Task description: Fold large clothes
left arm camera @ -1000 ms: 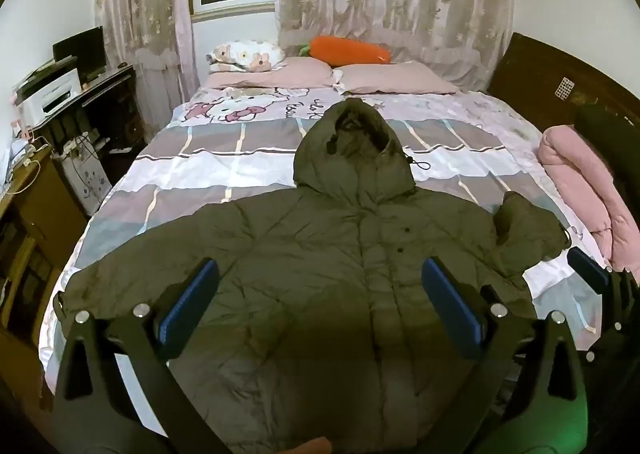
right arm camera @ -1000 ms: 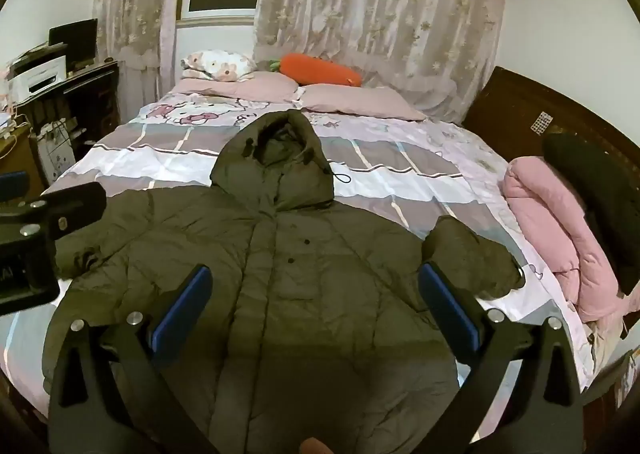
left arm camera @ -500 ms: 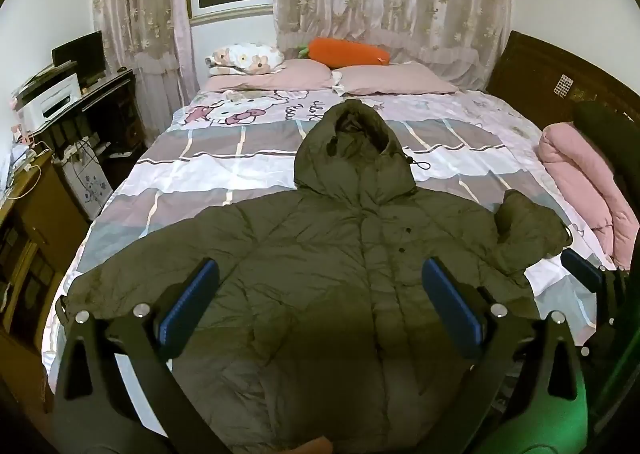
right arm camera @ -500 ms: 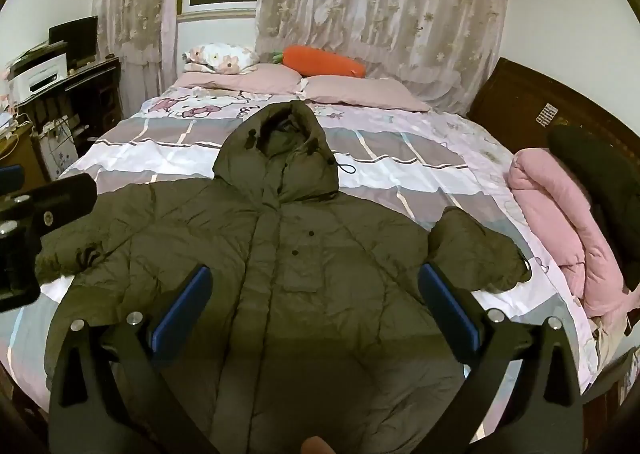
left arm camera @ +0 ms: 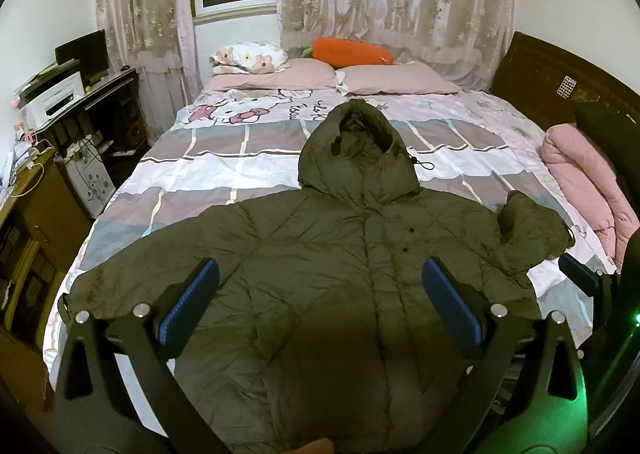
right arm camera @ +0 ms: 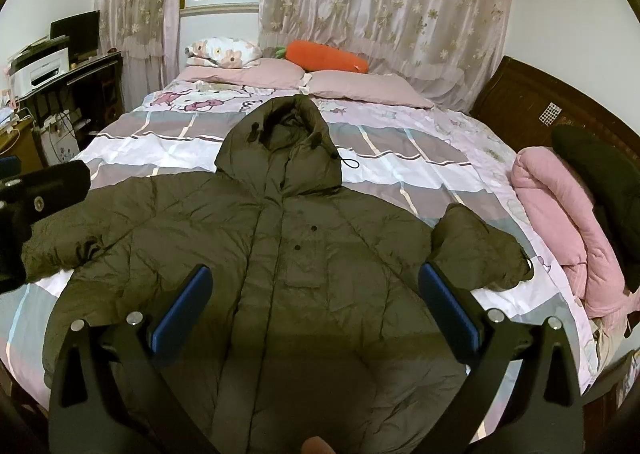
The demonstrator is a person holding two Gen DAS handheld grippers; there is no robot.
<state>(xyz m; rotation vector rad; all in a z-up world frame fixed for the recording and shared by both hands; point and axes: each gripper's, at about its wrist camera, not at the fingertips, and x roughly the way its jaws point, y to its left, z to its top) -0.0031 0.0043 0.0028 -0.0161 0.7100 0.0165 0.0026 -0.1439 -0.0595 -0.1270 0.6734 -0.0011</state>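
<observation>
An olive green hooded puffer jacket [left arm camera: 340, 254] lies flat, front up, on the bed [left arm camera: 224, 170], hood toward the pillows. Its left sleeve is spread out; its right sleeve [left arm camera: 528, 230] is bunched up. The jacket also fills the right wrist view [right arm camera: 288, 254]. My left gripper [left arm camera: 320, 294] is open and empty, above the jacket's lower body. My right gripper [right arm camera: 312, 298] is open and empty, above the jacket's lower front. The left gripper shows at the left edge of the right wrist view [right arm camera: 36, 198].
A folded pink quilt [left arm camera: 580, 182] and a dark garment [right arm camera: 600, 182] lie at the bed's right edge by a wooden headboard [right arm camera: 532, 102]. Pillows [left arm camera: 312, 74] and an orange carrot plush [left arm camera: 352, 52] lie at the far end. A desk with a printer [left arm camera: 56, 98] stands left.
Both grippers have drifted slightly; the views have shifted a little. The jacket has not moved and both grippers stay open.
</observation>
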